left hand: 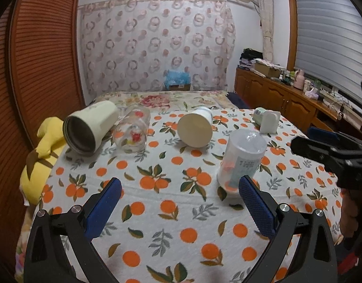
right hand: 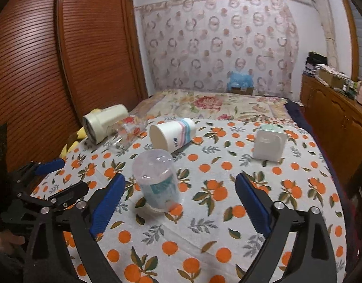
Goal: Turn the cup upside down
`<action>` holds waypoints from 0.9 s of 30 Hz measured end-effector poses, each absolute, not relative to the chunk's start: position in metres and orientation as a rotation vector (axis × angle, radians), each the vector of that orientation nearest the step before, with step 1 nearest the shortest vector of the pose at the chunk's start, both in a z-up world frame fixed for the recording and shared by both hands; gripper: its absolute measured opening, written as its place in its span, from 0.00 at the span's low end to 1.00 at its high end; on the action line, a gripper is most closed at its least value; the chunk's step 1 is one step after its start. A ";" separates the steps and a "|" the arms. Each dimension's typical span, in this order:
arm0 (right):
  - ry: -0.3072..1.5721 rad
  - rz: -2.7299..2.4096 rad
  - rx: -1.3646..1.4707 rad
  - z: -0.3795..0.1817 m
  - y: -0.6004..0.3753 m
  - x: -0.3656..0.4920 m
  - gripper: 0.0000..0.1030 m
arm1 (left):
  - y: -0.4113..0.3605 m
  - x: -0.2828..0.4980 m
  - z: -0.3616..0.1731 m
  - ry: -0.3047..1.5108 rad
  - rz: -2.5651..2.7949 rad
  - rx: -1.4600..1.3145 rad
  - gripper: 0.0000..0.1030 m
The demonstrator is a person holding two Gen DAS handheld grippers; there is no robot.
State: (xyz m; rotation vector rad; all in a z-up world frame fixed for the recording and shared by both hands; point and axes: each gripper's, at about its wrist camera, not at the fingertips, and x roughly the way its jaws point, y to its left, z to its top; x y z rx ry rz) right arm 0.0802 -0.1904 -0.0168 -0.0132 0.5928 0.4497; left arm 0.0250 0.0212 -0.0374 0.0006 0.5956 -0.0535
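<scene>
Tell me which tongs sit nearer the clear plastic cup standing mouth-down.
Right. The right tongs open around the clear plastic cup; the left tongs open beside it, cup off their right finger.

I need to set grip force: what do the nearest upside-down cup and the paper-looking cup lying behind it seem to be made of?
The upside-down cup looks like thin translucent plastic, glossy: the tablecloth's oranges show through its wall and highlights sit on its base. The lying cup looks like matte paper or card, opaque white with printed stripes and a cream inside; a plastic lining can't be ruled out.
</scene>
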 end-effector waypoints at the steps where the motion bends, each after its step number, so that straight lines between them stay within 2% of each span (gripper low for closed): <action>1: 0.589 0.440 -0.009 -0.016 -0.192 0.080 0.97 | 0.019 0.026 -0.035 0.591 -0.051 0.006 0.93; 12: 0.545 0.373 0.023 -0.013 -0.212 0.070 0.97 | 0.007 0.034 -0.022 0.567 -0.043 -0.009 0.93; 27: 0.433 0.378 0.040 0.007 -0.225 0.036 0.97 | 0.001 -0.004 0.007 0.466 -0.016 -0.025 0.93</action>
